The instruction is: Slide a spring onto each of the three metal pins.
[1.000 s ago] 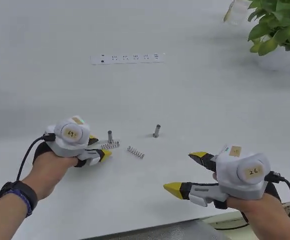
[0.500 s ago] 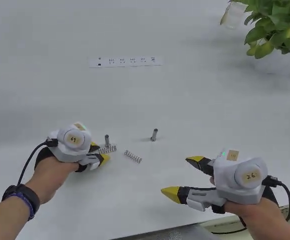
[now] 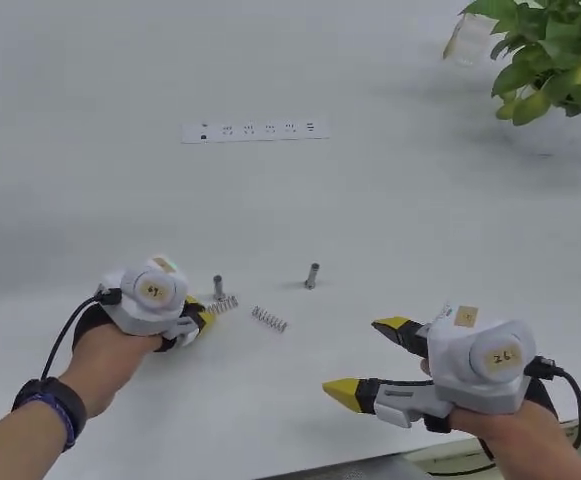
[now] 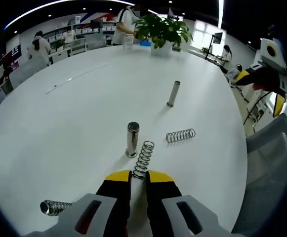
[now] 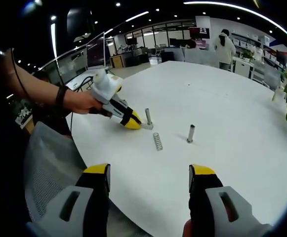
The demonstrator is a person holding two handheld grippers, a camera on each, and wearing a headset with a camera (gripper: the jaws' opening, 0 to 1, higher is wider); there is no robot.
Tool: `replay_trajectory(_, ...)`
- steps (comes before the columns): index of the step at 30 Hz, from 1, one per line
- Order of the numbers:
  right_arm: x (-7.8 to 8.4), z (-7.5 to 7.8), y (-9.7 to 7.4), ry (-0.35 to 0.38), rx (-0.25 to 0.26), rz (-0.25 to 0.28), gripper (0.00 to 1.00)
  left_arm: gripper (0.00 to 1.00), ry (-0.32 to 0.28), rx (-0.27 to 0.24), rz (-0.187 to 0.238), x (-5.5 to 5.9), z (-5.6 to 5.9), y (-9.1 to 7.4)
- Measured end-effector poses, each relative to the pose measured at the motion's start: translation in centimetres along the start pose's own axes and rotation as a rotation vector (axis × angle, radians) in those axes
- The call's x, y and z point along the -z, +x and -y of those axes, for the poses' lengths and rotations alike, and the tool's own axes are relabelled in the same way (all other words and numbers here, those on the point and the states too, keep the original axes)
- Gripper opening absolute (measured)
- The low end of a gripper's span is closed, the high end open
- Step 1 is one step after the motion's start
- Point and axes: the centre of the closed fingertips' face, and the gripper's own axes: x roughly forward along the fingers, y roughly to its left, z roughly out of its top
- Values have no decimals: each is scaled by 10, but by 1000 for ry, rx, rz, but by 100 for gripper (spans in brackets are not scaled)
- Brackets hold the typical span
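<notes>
- Your left gripper sits at the bottom centre of the left gripper view. Its jaws are nearly together and pinch the near end of the held spring.
- The held spring lies flat on the white tabletop. Its far end is just beside the foot of the near pin, which stands upright at mid-frame.
- The far pin also stands upright, up and to the right of centre, well apart from the near pin.
- A loose spring lies on its side right of centre, between the two pins and touching neither.
- At the lower left of the same view, beside your gripper's body, lies what looks like a third pin with coils around it. It is too cropped to be sure.
- Your right gripper has its jaws wide apart with nothing between them. In the head view it sits at the lower right, well away from the pins and springs.
- In the head view, a power strip lies at upper centre and a potted plant fills the top right corner.
</notes>
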Motion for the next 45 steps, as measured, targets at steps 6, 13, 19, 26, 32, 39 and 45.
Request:
replay_trajectory(6,1,-2,0,1,0,3,63,4,11,-5,-6,10,5,-8)
replay_trajectory(13,3,-4,0,1,-4,5,63,4,32,-7,-21,25,14,-19)
replay_trajectory(19,3,-5,0,-5,-9,5,63,4,53,-6,-37,29,16,-21)
replay_trajectory(26,2,-3,-2,-9,-5,5,63,11,56,21,-34,25,16,-18)
replay_trajectory(32,5,-4,-3,-8,-4,0,64,5,182,32,-60,23,18,-16)
replay_trajectory(39,2,-7,0,-5,-12,10,65,2,133,48,-72,25,21,-16)
replay_trajectory(45,1,-9,1,-11,-21,14,67,2,124,56,-57,23,27,-26)
